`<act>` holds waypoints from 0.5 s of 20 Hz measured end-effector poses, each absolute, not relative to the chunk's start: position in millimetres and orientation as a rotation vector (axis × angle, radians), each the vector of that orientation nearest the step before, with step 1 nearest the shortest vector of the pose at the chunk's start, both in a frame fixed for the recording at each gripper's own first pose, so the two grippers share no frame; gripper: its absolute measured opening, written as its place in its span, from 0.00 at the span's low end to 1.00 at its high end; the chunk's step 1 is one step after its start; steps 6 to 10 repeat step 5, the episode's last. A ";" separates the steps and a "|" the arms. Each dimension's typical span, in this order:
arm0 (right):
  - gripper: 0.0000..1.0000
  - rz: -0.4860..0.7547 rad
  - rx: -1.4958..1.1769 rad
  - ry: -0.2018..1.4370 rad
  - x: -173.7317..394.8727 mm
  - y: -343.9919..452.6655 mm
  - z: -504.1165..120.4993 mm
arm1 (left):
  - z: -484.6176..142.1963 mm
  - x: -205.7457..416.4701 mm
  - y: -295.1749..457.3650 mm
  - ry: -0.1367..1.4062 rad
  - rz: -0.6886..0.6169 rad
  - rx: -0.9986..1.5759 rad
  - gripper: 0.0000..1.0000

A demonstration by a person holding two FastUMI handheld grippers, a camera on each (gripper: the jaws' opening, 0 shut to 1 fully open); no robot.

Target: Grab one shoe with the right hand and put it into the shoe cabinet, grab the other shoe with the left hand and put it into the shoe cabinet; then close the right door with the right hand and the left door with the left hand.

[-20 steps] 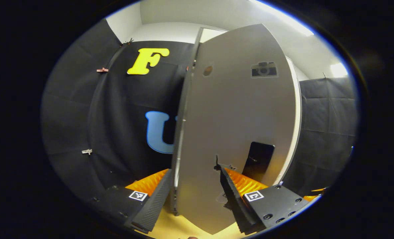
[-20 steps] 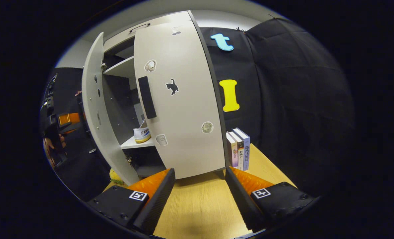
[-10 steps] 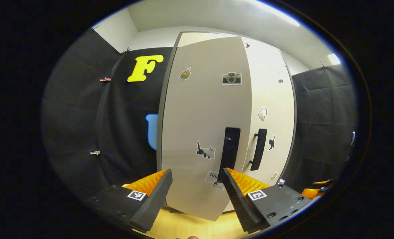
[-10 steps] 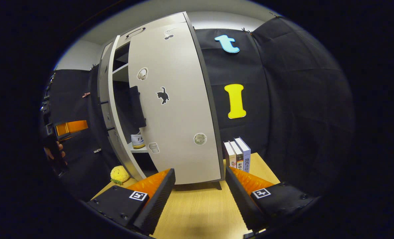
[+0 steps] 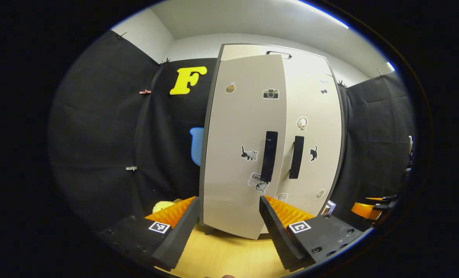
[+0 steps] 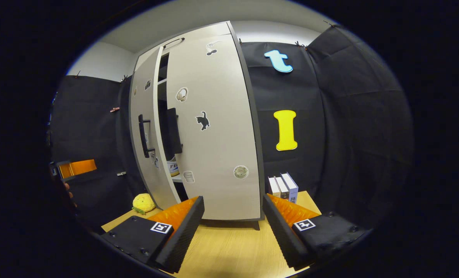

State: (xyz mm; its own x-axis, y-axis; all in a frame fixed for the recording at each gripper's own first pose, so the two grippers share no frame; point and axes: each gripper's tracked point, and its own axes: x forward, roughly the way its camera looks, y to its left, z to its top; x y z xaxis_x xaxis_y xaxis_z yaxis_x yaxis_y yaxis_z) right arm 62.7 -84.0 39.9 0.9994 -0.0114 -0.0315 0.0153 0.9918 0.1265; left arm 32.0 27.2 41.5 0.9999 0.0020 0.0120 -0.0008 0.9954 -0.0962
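black cloth walls (image 6: 349, 116), white ceiling (image 5: 252, 19) with strip light (image 5: 322, 15), light wooden table (image 6: 229, 247).

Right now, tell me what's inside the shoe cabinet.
Through the gap between the left door and right door, a shoe sits on a shelf. The doors hide the rest of the interior.

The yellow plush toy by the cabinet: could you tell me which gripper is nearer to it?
Left. The yellow plush toy sits just beyond the left gripper; the right gripper is farther off.
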 end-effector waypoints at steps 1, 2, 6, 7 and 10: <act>0.98 -0.015 0.129 0.037 57.5 -81.2 36.8 | 38.0 26.2 28.6 -0.010 0.004 -0.094 0.95; 0.98 -0.016 0.130 0.046 52.9 -78.6 32.3 | 32.1 20.9 28.0 -0.004 0.003 -0.088 0.94; 0.98 -0.033 0.112 0.074 43.2 -70.5 19.5 | 18.1 7.8 27.8 0.020 -0.018 -0.045 0.95; 0.98 -0.033 0.112 0.074 43.2 -70.5 19.5 | 18.1 7.8 27.8 0.020 -0.018 -0.045 0.95; 0.98 -0.033 0.112 0.074 43.2 -70.5 19.5 | 18.1 7.8 27.8 0.020 -0.018 -0.045 0.95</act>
